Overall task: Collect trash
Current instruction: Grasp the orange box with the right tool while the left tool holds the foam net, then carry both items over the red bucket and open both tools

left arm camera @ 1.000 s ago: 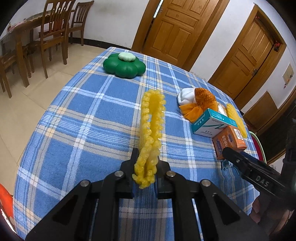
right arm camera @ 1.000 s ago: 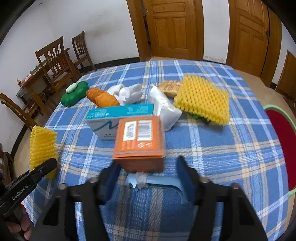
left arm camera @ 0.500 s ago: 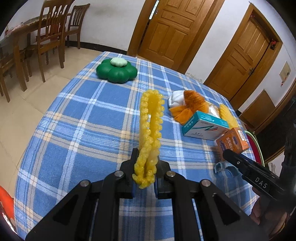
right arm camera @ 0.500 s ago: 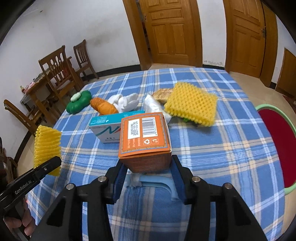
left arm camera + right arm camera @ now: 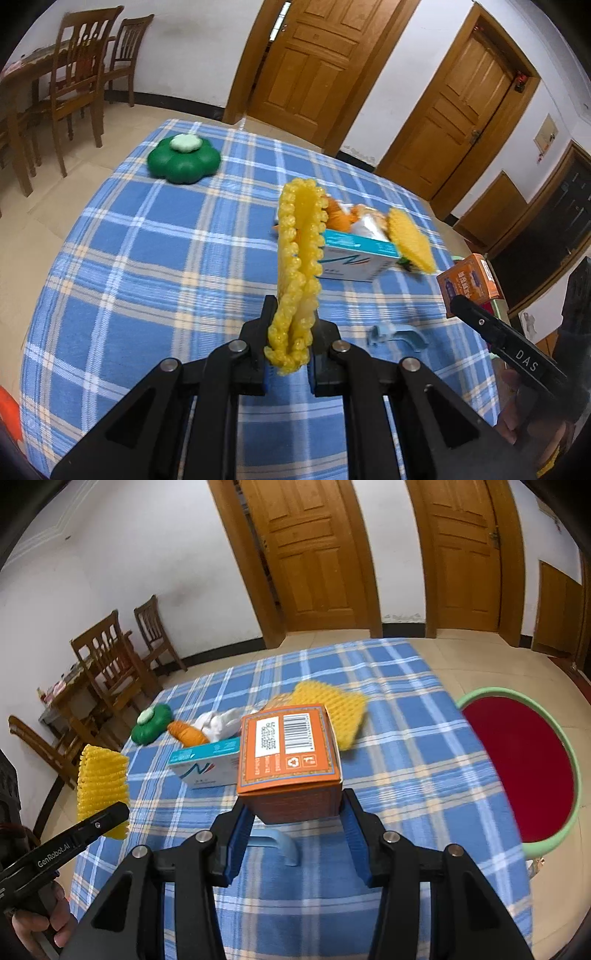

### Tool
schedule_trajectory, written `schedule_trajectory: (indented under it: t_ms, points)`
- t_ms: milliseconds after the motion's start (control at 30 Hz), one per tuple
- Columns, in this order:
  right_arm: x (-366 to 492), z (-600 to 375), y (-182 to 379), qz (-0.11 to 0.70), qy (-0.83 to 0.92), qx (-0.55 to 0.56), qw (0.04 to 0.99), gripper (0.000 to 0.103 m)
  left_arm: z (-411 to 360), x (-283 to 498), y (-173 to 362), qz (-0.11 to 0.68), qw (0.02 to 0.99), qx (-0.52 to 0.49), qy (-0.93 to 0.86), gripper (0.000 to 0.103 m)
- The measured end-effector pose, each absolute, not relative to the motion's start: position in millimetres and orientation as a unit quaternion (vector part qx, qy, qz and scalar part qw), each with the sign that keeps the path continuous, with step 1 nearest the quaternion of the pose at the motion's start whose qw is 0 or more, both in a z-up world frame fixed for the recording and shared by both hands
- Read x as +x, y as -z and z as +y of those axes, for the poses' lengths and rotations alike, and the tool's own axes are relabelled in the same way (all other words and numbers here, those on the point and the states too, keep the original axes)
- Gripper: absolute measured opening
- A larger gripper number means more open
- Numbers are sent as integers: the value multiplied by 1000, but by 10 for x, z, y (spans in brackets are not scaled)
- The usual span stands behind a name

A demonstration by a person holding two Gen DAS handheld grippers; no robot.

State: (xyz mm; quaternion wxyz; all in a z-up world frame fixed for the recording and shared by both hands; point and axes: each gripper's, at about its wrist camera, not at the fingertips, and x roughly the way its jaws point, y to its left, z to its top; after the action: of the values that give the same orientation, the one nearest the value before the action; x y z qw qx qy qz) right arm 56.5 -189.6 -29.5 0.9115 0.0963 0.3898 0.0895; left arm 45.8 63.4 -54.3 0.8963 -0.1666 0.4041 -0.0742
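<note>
My left gripper (image 5: 289, 325) is shut on a yellow foam fruit net (image 5: 298, 258), which stands upright above the blue plaid table (image 5: 147, 266). My right gripper (image 5: 295, 808) is shut on an orange carton (image 5: 290, 753), lifted clear of the cloth. In the left wrist view the same orange carton (image 5: 467, 282) shows at the right, and the right wrist view shows the held yellow net (image 5: 101, 779) at the left. On the table lie a teal-and-white box (image 5: 207, 764), a second yellow foam net (image 5: 332, 709), orange peel (image 5: 186, 733), white tissue (image 5: 221, 722) and a pale blue plastic clip (image 5: 397, 332).
A green flower-shaped container (image 5: 183, 162) sits at the far left of the table. A red stool with a green rim (image 5: 517, 768) stands right of the table. Wooden chairs (image 5: 107, 664) and doors (image 5: 314, 554) line the far wall. A hand (image 5: 40, 923) grips the left tool.
Both grippers have risen and drawn back from the table with their loads. The orange carton left the cloth, and the blue clip beneath it now lies uncovered.
</note>
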Motion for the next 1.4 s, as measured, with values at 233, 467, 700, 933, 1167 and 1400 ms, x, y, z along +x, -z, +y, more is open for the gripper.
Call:
schedule_trajectory:
  t_ms: [233, 467, 700, 933, 1167, 1400]
  points:
    - [464, -2192, 191, 377, -68, 115, 917, 50, 387, 494, 399, 400, 898, -154, 101, 13]
    - [386, -2532, 118, 364, -40, 132, 921, 50, 73, 560, 224, 394, 900, -136, 130, 13]
    - [297, -2907, 72, 352, -6, 152, 924, 50, -322, 660, 87, 391, 899, -114, 163, 13]
    - [236, -3244, 94, 345, 27, 175, 922, 50, -717, 795, 22, 396, 892, -95, 194, 12]
    - [207, -3545, 132, 339, 53, 194, 919, 50, -1113, 901, 11, 405, 885, -75, 219, 13]
    - [193, -3814, 224, 339, 73, 216, 913, 50, -1484, 1020, 52, 416, 874, -52, 243, 12]
